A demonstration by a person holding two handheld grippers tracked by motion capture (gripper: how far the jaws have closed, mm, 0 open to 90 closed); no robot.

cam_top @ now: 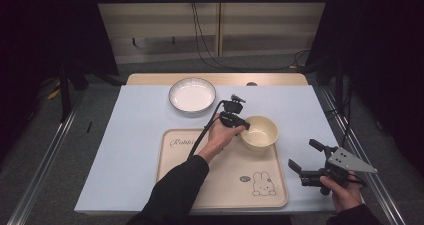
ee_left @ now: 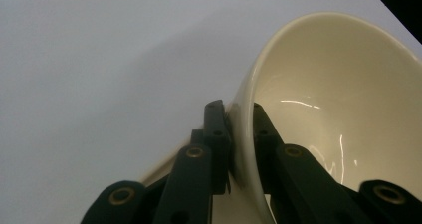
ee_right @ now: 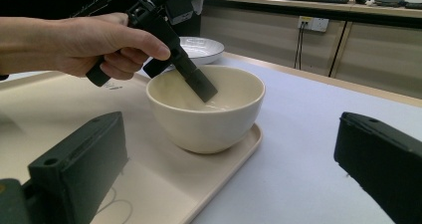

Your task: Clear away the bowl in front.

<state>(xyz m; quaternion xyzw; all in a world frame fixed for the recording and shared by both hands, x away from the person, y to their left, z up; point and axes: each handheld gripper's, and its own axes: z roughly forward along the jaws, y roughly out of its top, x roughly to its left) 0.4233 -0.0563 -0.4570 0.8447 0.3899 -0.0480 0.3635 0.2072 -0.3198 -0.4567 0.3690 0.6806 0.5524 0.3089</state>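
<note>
Cream bowl [cam_top: 259,132] sits at the tray's [cam_top: 220,185] far right corner. Left gripper [ee_left: 238,134] pinches its rim. Right gripper [cam_top: 303,161] gapes wide, holding nothing.

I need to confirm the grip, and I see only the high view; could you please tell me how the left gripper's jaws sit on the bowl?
Observer: The left gripper clamps the bowl wall, one jaw inside, one outside.
Operator: Thank you; is the bowl on the tray?
Observer: Yes, its base rests at the tray corner.
Operator: And the right gripper?
Observer: The right gripper has wide-open jaws, holding nothing.
</note>
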